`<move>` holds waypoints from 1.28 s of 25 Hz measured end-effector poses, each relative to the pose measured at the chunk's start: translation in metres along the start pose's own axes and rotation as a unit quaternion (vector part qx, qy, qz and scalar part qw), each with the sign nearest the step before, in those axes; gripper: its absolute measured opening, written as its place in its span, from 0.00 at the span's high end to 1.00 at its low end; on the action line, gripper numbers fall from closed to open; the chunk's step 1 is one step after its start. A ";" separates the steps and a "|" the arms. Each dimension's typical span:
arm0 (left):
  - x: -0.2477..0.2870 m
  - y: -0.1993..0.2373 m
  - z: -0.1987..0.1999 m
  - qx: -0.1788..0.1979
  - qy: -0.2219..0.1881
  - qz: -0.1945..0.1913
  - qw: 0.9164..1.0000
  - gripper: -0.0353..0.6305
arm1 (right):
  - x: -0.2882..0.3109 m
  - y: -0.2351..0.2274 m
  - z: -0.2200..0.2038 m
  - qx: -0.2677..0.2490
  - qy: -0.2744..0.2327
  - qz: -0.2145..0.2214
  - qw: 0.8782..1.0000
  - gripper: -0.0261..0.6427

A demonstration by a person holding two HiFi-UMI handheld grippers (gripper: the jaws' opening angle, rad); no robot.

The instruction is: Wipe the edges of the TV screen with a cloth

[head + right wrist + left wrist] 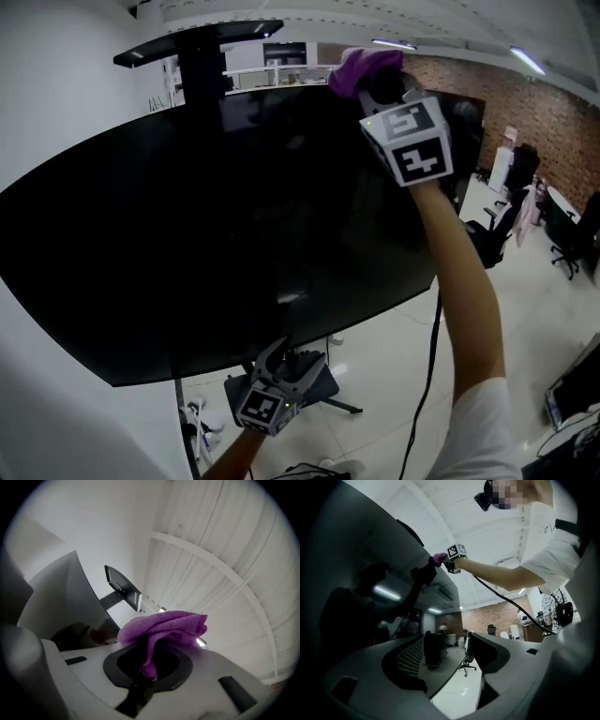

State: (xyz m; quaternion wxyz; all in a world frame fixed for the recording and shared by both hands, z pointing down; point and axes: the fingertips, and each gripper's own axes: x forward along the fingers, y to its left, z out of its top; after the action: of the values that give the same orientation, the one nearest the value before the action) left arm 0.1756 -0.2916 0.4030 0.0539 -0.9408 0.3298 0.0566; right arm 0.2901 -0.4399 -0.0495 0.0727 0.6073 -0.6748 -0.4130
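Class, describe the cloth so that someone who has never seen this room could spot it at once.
Find the big black TV screen that fills the head view and follow its top edge to the right. There the right gripper pinches a crumpled cloth in its tongs. It is the only bright purple thing in sight.

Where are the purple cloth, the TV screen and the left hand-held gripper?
purple cloth [366, 67]: head view, its bunched middle.
TV screen [234, 234]: head view, centre of dark glass.
left hand-held gripper [286, 354]: head view, between its fingertips.
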 end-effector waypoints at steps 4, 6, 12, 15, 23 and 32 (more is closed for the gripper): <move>0.071 -0.048 -0.016 0.014 -0.001 -0.081 0.997 0.51 | -0.013 -0.067 -0.074 0.014 0.039 -0.030 0.999 0.88; 0.100 -0.071 -0.028 0.000 0.009 -0.122 0.992 0.51 | -0.015 -0.094 -0.097 -0.023 0.067 -0.038 0.997 0.88; 0.170 -0.127 -0.032 -0.014 0.021 -0.216 0.976 0.51 | -0.020 -0.194 -0.188 -0.017 0.152 -0.079 0.985 0.89; 0.199 -0.141 -0.038 -0.023 0.012 -0.230 0.973 0.51 | -0.028 -0.241 -0.236 0.043 0.152 -0.102 0.982 0.89; 0.246 -0.199 -0.038 -0.039 0.026 -0.273 0.961 0.51 | -0.062 -0.295 -0.322 0.115 0.156 -0.155 0.969 0.89; 0.244 -0.229 -0.065 -0.058 0.052 -0.299 0.951 0.52 | -0.123 -0.189 -0.427 0.184 0.216 -0.076 0.956 0.89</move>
State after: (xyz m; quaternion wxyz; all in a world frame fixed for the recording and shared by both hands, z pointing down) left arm 0.5128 -0.2724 0.4473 -0.0038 -0.9995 0.0319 0.0079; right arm 0.7211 -0.5177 0.1548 0.0719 0.7346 -0.6590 -0.1445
